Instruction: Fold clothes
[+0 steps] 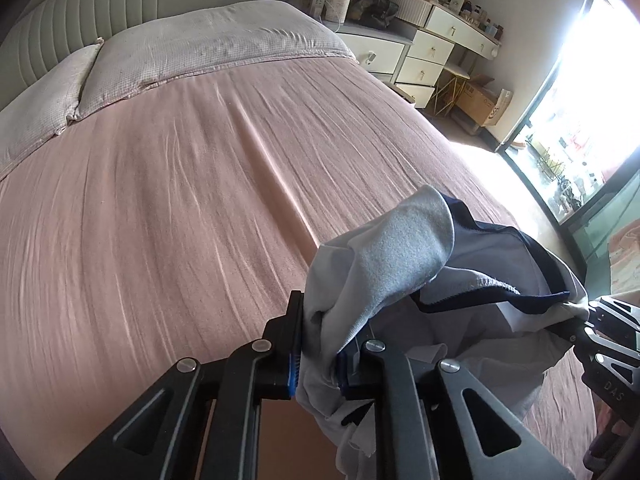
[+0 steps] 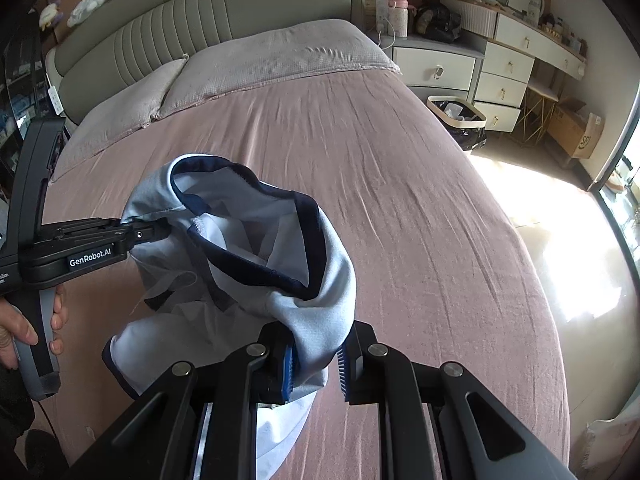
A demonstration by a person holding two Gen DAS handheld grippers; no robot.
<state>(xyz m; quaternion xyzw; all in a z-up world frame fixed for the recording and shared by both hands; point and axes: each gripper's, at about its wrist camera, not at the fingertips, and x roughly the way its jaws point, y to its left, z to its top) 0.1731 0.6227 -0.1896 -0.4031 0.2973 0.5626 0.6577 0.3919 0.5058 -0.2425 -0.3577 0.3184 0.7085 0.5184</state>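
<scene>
A pale blue garment (image 1: 392, 256) with a navy-trimmed opening hangs in the air above the pink bed (image 1: 160, 220), stretched between both grippers. My left gripper (image 1: 318, 372) is shut on a bunched edge of it, with cloth filling the gap between the blue pads. The right gripper (image 1: 586, 314) shows at the right edge, pinching the far side of the rim. In the right wrist view the garment (image 2: 320, 304) drapes into my right gripper (image 2: 316, 372), which is shut on a fold. The left gripper (image 2: 162, 232), held by a hand (image 2: 24, 328), clamps the opposite rim.
Two pillows (image 1: 200, 52) lie against the padded headboard (image 2: 200, 12). A white dresser with drawers (image 2: 504, 76), a lined bin (image 2: 456, 112) and a cardboard box (image 2: 576, 132) stand to the bed's right. Bright glass doors (image 1: 580, 100) fill the far right.
</scene>
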